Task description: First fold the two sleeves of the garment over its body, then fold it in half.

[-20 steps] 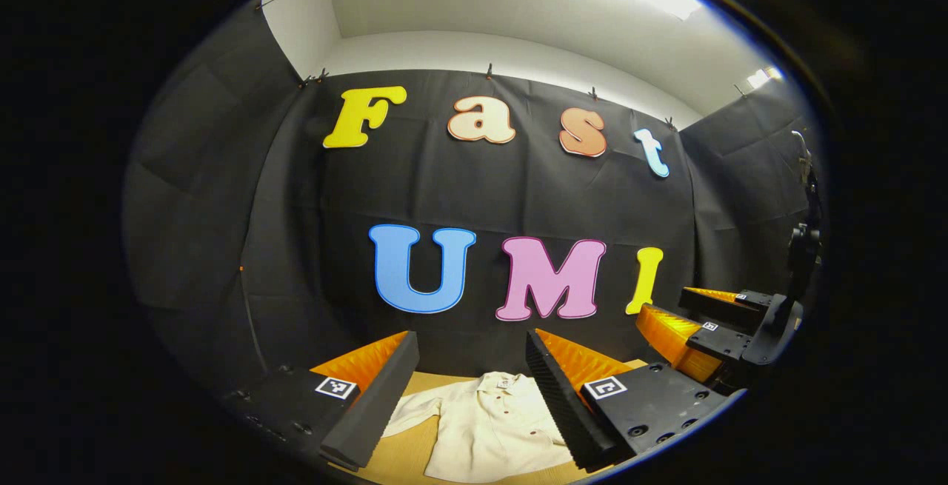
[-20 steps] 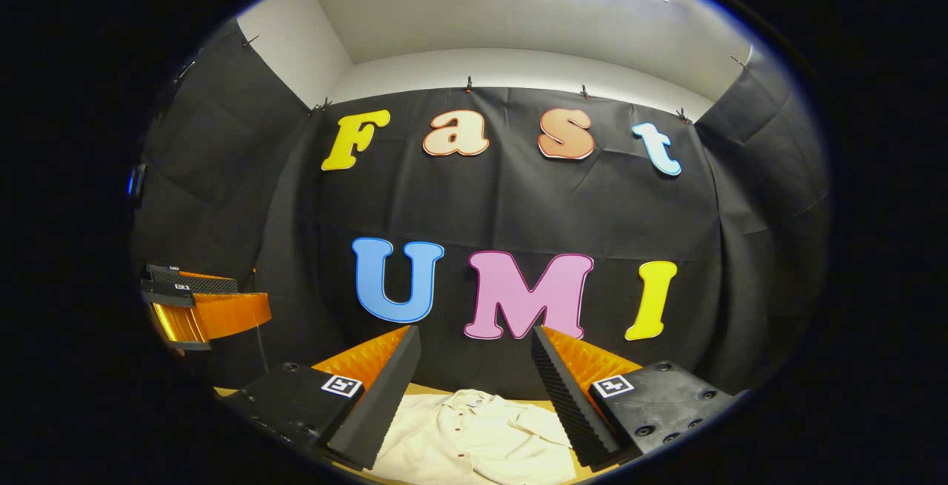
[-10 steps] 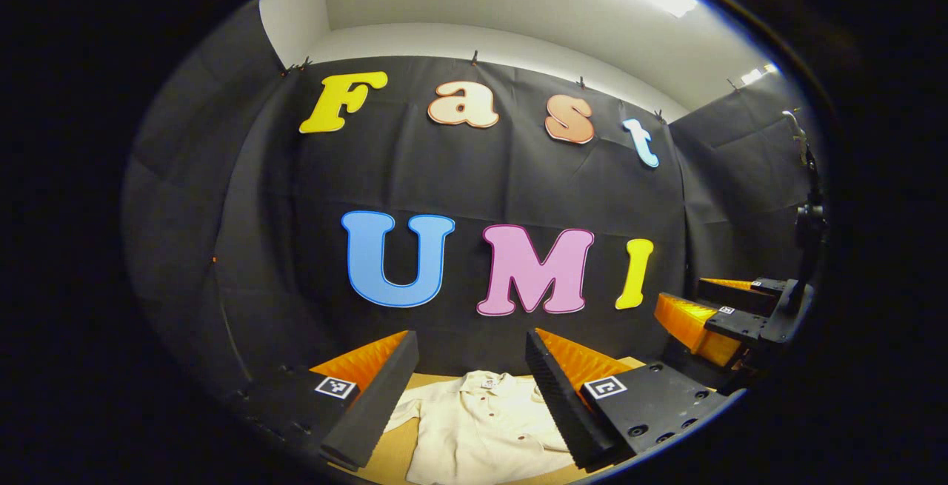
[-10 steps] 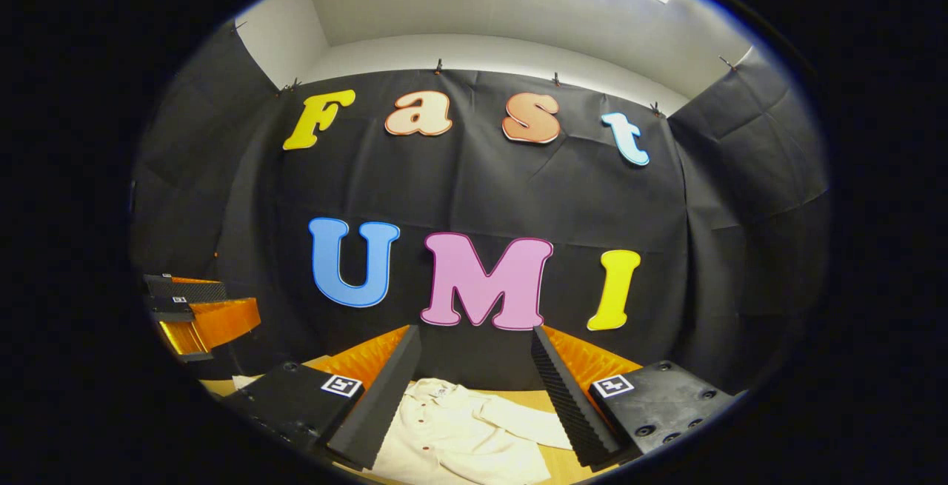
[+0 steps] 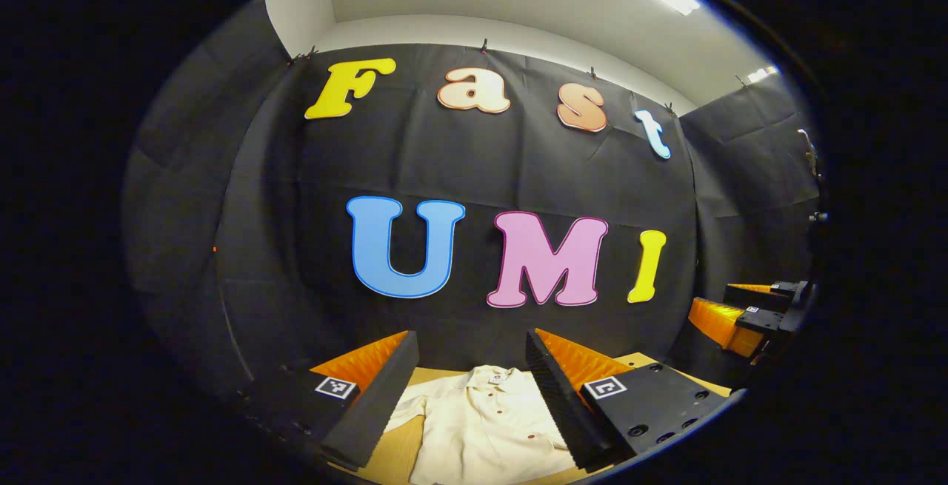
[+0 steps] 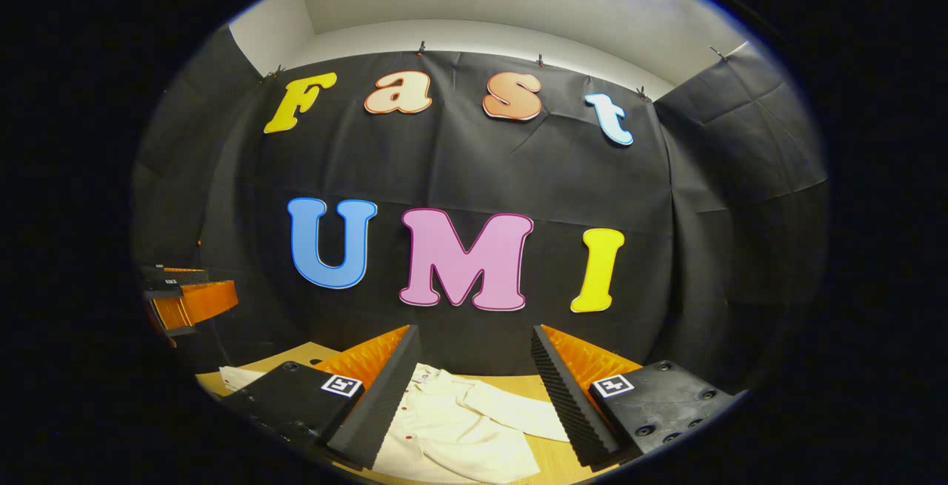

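A cream button-up shirt (image 5: 485,426) lies flat on the wooden table (image 5: 396,455), collar toward the back wall. My left gripper (image 5: 471,344) hangs open above it, fingers wide apart with nothing between them. In the right gripper view the shirt (image 6: 459,426) lies with one sleeve (image 6: 518,415) stretched out to the right and the other sleeve's tip (image 6: 241,376) at the far left. My right gripper (image 6: 474,340) is open over that side, empty. The right gripper (image 5: 748,315) also shows at the right edge of the left gripper view; the left gripper (image 6: 185,300) at the left edge of the right one.
The wooden table (image 6: 563,389) runs back to the black cloth wall. A dark stand (image 5: 811,196) rises at the far right of the left gripper view.
Both views have tilted down and drifted apart. The right gripper has moved right, so the shirt's right sleeve now lies between its fingers. Both grippers stay open above the shirt.
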Available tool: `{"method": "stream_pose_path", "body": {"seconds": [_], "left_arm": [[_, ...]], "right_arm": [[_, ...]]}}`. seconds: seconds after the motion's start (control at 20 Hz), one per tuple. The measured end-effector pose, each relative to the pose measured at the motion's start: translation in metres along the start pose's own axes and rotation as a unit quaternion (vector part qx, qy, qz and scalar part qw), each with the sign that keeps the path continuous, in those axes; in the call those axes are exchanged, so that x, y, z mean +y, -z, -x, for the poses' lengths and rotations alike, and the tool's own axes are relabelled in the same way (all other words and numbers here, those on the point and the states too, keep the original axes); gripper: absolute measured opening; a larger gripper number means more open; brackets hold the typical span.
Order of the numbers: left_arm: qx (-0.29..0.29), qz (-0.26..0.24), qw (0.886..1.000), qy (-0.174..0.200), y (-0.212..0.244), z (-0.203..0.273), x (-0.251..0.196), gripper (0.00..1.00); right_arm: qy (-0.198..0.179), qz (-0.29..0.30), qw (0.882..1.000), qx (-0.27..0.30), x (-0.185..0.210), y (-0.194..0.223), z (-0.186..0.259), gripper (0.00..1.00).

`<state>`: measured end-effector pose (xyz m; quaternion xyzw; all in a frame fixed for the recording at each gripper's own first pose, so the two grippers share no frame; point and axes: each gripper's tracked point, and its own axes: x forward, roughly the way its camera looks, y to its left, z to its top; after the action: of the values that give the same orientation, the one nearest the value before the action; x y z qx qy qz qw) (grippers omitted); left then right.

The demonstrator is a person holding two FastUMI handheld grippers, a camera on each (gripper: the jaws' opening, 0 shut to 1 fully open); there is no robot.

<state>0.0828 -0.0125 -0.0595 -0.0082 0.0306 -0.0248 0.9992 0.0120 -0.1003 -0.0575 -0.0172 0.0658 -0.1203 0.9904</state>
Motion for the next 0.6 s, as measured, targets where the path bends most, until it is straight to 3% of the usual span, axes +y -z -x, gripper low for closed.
{"method": "stream_pose_path", "body": {"seconds": [0.6], "left_arm": [[0.017,-0.01,1.0,-0.005,0.011,-0.006,-0.015,0.96]], "right_arm": [[0.032,0.004,0.993,0.109,-0.054,0.076,-0.045,0.96]]}}
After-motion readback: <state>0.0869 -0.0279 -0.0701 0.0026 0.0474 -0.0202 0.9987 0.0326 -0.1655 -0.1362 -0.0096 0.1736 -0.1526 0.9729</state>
